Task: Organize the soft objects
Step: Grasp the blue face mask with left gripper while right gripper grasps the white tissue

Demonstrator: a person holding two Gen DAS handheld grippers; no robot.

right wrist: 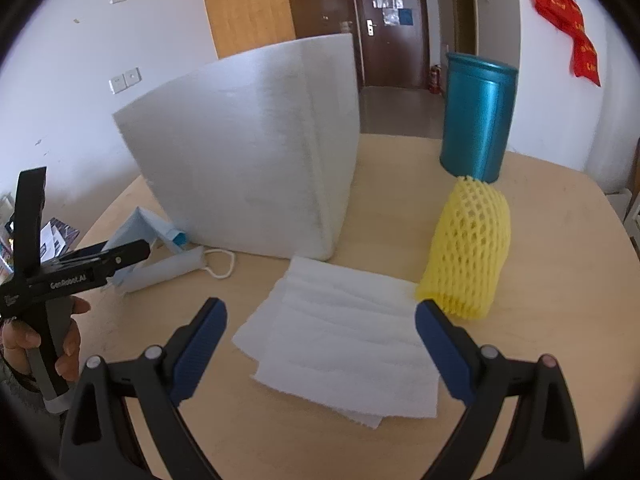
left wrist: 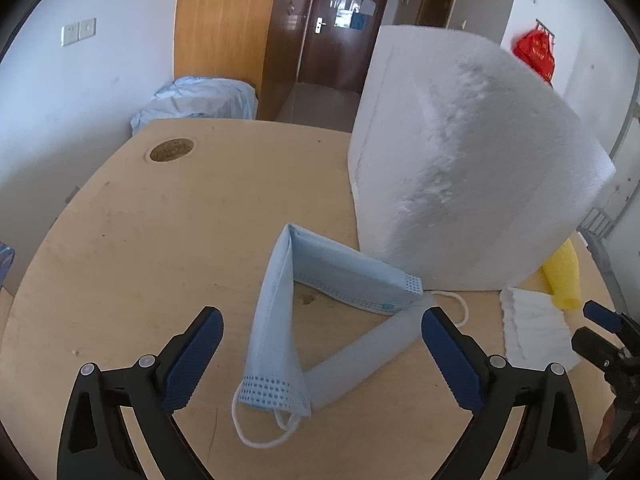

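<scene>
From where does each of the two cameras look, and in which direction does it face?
Left wrist: on the open left gripper, facing the folded blue face mask on the wooden table.
Right wrist: on the open right gripper, facing the white paper tissue; the left hand shows.
Shared: mask, tissue, white foam block, yellow foam net sleeve.

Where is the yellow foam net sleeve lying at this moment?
In the right wrist view the yellow foam net sleeve lies on the table, right of the white tissue and just before the teal can.
</scene>
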